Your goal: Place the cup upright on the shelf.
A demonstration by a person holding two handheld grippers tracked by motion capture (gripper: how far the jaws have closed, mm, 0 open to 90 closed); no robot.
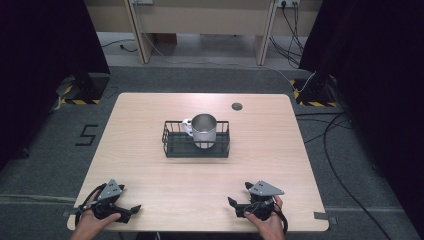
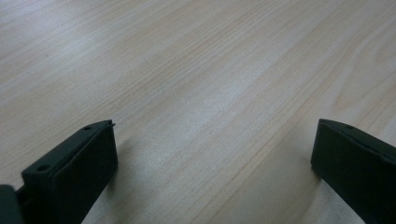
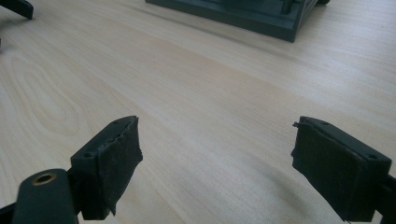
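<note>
Two grippers sit low at the bottom of the high view, one in each of the person's hands. The left gripper (image 1: 129, 210) is at the lower left of the frame, resting on the near edge of the wooden table (image 1: 150, 115), with a hand (image 1: 92, 222) wrapped around its back. Its jaws are spread wide apart, and in the left gripper view there is just bare wood between them. The right gripper (image 1: 239, 196) is at the lower right of the frame, held by the other hand (image 1: 267, 220). Its jaws are also spread wide with nothing between them, and the right gripper view shows them over plain wood too. Each gripper has a grey three-cornered plate on top. The two grippers are well apart from each other.

Farther up, near the middle of the frame, is a black wire basket (image 1: 172, 145). A shiny metal mug (image 1: 204, 131) stands upright inside it, toward the right half, and its open top rises above the basket rim. Something white (image 1: 187, 126) is just beside the mug on its left; I cannot tell what it is. The basket's dark corner shows at the top of the right gripper view.

Past the basket, toward the upper right of the table, is a small dark round spot (image 1: 237, 106). Beyond the table is grey floor (image 1: 200, 77) with black cables (image 1: 340, 170) at the right of the frame.
</note>
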